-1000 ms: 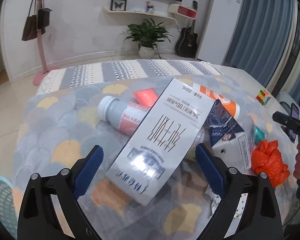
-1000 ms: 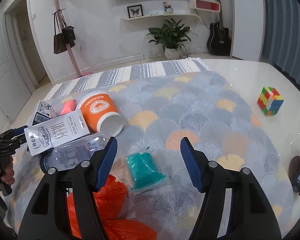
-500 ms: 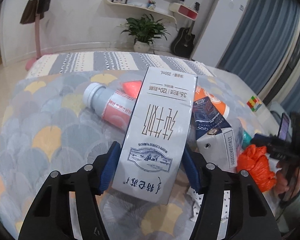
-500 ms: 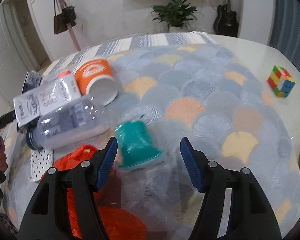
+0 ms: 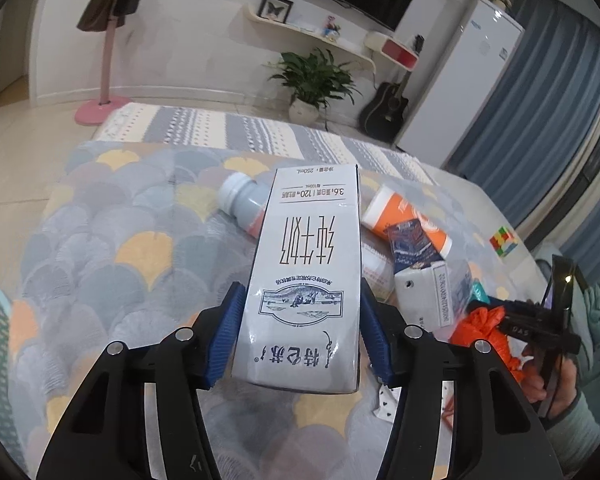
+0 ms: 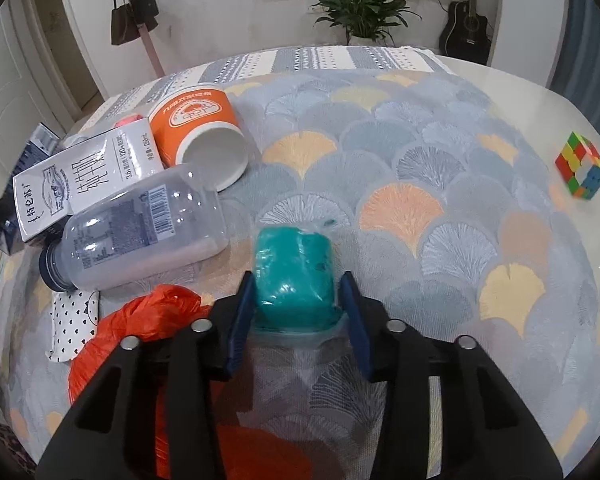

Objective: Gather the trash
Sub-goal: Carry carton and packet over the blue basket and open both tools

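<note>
My left gripper (image 5: 300,332) is shut on a white milk carton (image 5: 308,272) and holds it lifted above the table; the carton also shows in the right wrist view (image 6: 84,172). My right gripper (image 6: 296,312) is closed around a teal plastic-wrapped packet (image 6: 294,276) that rests on the patterned tablecloth (image 6: 420,208). An orange paper cup (image 6: 198,128), a clear plastic bottle (image 6: 140,228) and an orange plastic bag (image 6: 140,320) lie to the packet's left.
A grey-capped bottle (image 5: 240,204), a dark blue carton (image 5: 414,246) and a white carton (image 5: 424,300) lie behind the milk carton. A Rubik's cube (image 6: 582,164) sits at the table's right. A dotted paper scrap (image 6: 74,320) lies by the orange bag.
My left gripper closed on the milk carton and lifted it upright. My right gripper moved forward to the teal packet and closed onto it.
</note>
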A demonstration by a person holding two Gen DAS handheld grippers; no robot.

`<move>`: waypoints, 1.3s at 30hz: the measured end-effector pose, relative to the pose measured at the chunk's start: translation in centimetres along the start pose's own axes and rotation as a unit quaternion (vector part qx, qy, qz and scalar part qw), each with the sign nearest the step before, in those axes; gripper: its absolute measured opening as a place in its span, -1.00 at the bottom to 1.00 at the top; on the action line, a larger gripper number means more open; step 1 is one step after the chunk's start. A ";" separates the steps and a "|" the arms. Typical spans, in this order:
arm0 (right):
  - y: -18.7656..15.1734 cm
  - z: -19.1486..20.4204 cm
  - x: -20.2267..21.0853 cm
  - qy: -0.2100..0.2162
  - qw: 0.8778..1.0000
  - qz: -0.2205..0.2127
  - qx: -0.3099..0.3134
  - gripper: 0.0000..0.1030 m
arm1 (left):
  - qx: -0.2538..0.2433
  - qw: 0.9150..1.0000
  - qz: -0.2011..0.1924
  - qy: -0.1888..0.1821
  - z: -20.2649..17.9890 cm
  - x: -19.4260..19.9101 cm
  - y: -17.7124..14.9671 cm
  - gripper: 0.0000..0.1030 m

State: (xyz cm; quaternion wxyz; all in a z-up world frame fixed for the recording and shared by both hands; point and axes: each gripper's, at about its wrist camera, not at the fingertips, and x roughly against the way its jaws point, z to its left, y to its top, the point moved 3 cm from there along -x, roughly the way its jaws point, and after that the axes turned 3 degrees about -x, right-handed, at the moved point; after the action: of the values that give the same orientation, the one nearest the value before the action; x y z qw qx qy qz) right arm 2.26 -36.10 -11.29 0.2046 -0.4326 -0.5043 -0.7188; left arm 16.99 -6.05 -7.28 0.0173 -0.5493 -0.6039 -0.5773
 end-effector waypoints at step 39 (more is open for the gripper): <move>-4.6 52.2 0.2 0.308 0.914 0.040 0.260 -0.24 | 0.296 0.917 -0.073 0.256 27.0 21.6 -9.4 0.05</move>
State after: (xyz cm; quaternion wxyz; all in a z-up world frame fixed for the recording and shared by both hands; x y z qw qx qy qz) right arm 20.46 12.91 -7.58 0.4831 -0.1413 -0.5678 -0.6513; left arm 18.58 29.68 -8.47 0.2909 -0.3071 -0.7606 -0.4925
